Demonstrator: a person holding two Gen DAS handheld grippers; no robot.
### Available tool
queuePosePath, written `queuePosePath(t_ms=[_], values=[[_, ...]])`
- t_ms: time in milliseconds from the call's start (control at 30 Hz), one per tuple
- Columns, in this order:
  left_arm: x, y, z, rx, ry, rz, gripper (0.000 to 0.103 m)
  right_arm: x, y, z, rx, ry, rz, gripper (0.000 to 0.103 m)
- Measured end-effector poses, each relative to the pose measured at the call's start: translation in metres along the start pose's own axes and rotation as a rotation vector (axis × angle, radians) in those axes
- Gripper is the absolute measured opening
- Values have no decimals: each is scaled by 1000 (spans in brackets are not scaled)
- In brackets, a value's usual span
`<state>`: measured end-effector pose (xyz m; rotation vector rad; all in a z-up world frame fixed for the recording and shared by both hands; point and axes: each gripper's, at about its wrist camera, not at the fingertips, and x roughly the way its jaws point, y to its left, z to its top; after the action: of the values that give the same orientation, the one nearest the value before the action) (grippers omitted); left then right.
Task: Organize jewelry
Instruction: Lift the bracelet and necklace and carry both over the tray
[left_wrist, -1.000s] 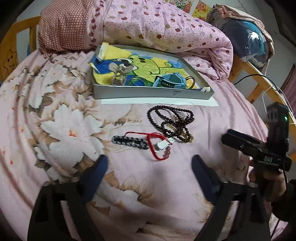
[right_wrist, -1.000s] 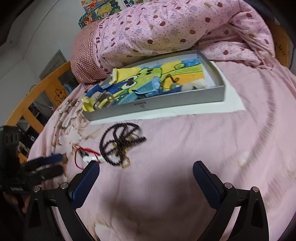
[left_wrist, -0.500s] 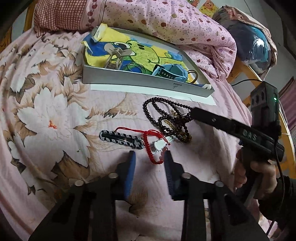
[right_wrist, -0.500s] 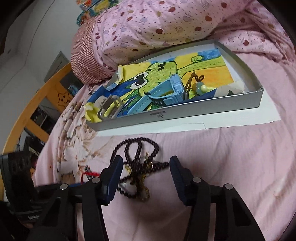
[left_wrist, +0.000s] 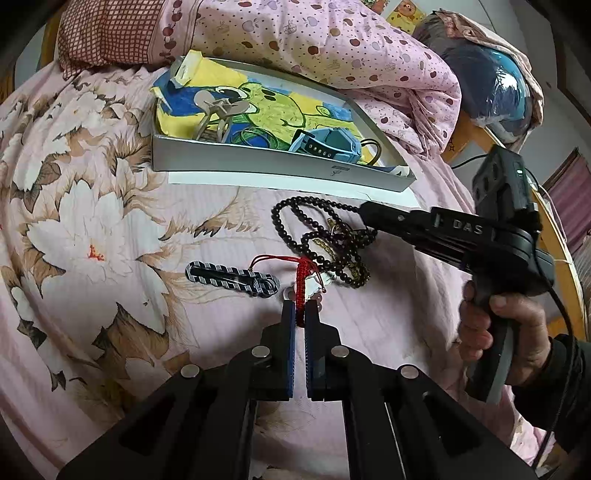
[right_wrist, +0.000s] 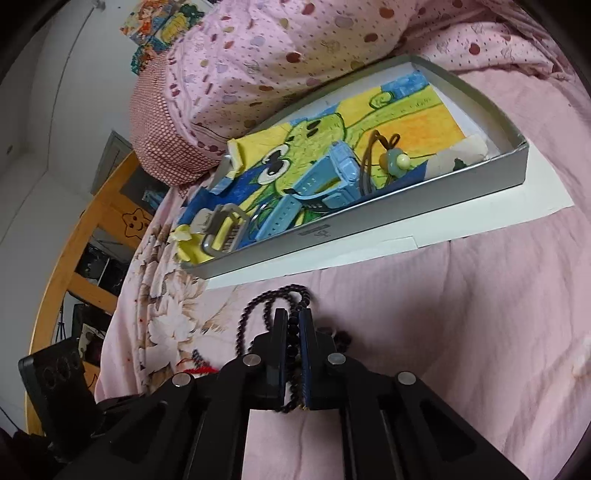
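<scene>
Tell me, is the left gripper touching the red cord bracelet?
Touching. The left wrist view shows the left gripper shut on the red cord bracelet, its braid pinched between the fingers.

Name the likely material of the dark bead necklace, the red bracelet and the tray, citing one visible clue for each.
Dark bead necklace: probably polished wood or stone; round dark beads with slight sheen.
Red bracelet: braided cord; knotted weave and loose thread ends show.
Tray: possibly cardboard or thin metal with a matte silver-grey finish; thin straight walls, no clear sign either way.
</scene>
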<state>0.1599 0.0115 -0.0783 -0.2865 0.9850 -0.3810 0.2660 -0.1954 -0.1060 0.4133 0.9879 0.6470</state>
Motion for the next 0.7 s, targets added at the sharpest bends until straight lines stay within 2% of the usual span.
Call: queuePosePath(t_ms=[200, 500, 700], values=[[-9, -7, 0, 23, -46, 37, 2, -24, 19, -5, -55, -45, 9, 6], [-26, -17, 3, 36, -103, 50, 2, -55, 50, -5, -158, -106, 14, 6], [-49, -30, 7, 65, -157, 31, 2, -76, 66, -3, -201, -155, 22, 6]])
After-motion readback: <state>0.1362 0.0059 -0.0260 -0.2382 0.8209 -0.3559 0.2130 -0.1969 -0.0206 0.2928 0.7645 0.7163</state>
